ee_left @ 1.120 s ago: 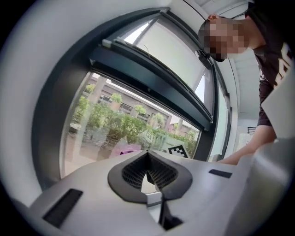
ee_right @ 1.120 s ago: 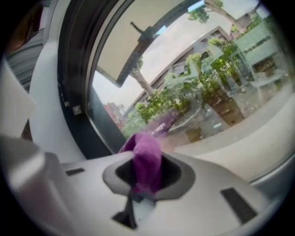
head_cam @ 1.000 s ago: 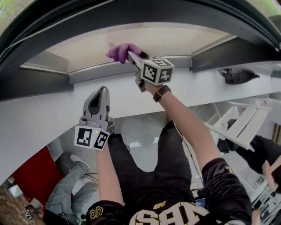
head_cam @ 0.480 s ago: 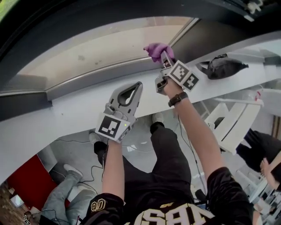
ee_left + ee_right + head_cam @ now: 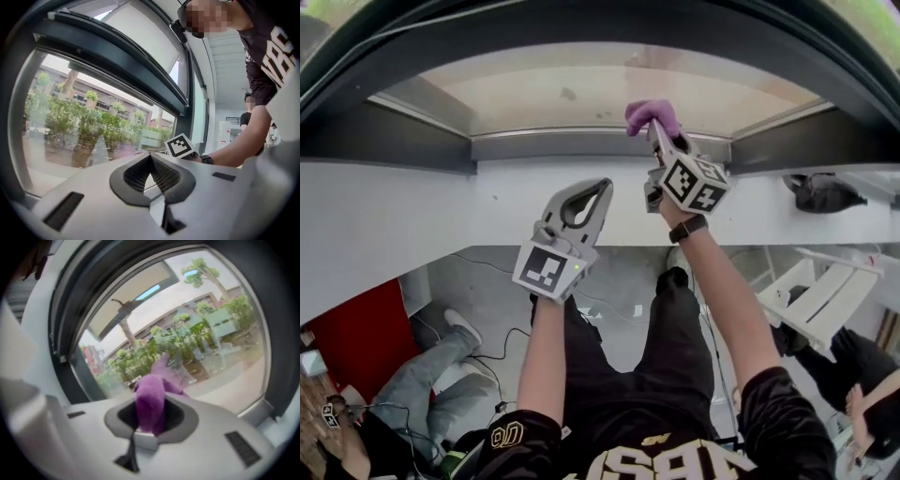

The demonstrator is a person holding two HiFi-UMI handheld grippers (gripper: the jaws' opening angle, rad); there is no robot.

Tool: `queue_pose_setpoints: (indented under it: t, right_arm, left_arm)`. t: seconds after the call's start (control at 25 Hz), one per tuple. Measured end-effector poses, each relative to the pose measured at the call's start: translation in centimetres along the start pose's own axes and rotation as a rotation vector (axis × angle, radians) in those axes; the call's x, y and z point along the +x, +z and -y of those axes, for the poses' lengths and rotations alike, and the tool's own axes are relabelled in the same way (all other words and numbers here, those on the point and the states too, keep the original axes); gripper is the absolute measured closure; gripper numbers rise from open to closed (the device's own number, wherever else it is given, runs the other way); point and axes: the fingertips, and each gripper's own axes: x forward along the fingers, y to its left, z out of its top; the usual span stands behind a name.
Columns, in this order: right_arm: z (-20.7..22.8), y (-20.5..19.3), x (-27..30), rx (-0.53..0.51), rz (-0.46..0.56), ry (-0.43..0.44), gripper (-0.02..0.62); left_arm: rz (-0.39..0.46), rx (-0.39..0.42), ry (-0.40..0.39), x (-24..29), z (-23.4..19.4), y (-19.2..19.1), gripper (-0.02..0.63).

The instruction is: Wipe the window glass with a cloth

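Note:
A purple cloth (image 5: 151,399) is pinched in my right gripper (image 5: 151,414), which is shut on it. In the head view the cloth (image 5: 653,115) is pressed up to the window glass (image 5: 581,84) just above the lower frame bar, with the right gripper (image 5: 659,134) below it. The cloth's faint reflection shows on the glass (image 5: 197,348) in the right gripper view. My left gripper (image 5: 592,192) is shut with nothing in it, held lower and to the left, its tips short of the white sill. In the left gripper view its jaws (image 5: 151,161) meet in front of the pane (image 5: 89,126).
A dark window frame (image 5: 600,145) surrounds the pane, with a white sill (image 5: 412,225) beneath it. A dark bag (image 5: 820,195) lies on the sill at right. A white slatted chair (image 5: 820,300) stands at lower right. Another person's legs (image 5: 422,384) show at lower left.
The right gripper with the cloth has travelled along the bottom of the glass, to the right and then back toward the middle. The left gripper rose and shifted right.

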Motion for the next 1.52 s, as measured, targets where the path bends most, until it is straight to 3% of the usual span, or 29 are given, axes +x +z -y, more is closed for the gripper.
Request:
queue_pose_setpoints:
  t: [0.28,0.4,0.52,0.64,0.8,0.92,1.12,1.24,1.36,1.44,1.52]
  right_arm:
    - [-23.8,-9.9,7.7,-0.216,-0.071,0.319,0.512]
    - [-31.9,-13.4,11.0,-0.282,-0.096,0.421,0.512]
    - [-36.2,-16.2,14.7,-0.324,-0.138,0.459,0.512]
    - [-35.9,-17.6,17.2,-0.352,-0.176,0.427,0.512]
    - [-31.0,-15.3,17.0,-0.322,-0.154,0.363,0.512]
    - [-22.4,-13.5,14.7,-0.290,-0.162,0.272,0.512]
    - [-1.1,-7.0,8.3,-0.183,-0.111,-0.002,0.511]
    - [11.5,-1.8,1.9,-0.149,-0.025,-0.228,0.512]
    - [21.7,1.5,-3.7,0.006,0.042,-0.455,0.511]
    - [25.1,2.7,-5.4,0.044,0.058,-0.505,0.512]
    - [25.0,3.2,-5.4,0.020,0.068,-0.487,0.512]
  left_arm:
    - [-0.025,0.027,0.190,-16.3,-12.9,0.6,0.589]
    - [-0.024,0.027,0.270,-22.0,-16.6,1.1,0.589]
    - [-0.028,0.017,0.321,-25.5,-18.0,0.7,0.589]
    - [-0.043,0.009,0.319,-26.7,-17.7,-0.1,0.589]
    - [-0.051,-0.016,0.320,-25.4,-16.9,-1.5,0.589]
    - [-0.033,-0.088,0.282,-20.9,-14.2,-3.5,0.589]
    - [-0.001,-0.152,0.136,-8.6,-6.3,-6.7,0.589]
    - [0.010,-0.199,0.045,-1.1,-1.1,-8.9,0.589]
    - [-0.008,-0.202,-0.044,3.7,3.8,-9.8,0.589]
    - [-0.034,-0.171,-0.070,5.6,5.4,-9.7,0.589]
    - [-0.035,-0.141,-0.068,6.3,5.4,-9.2,0.589]
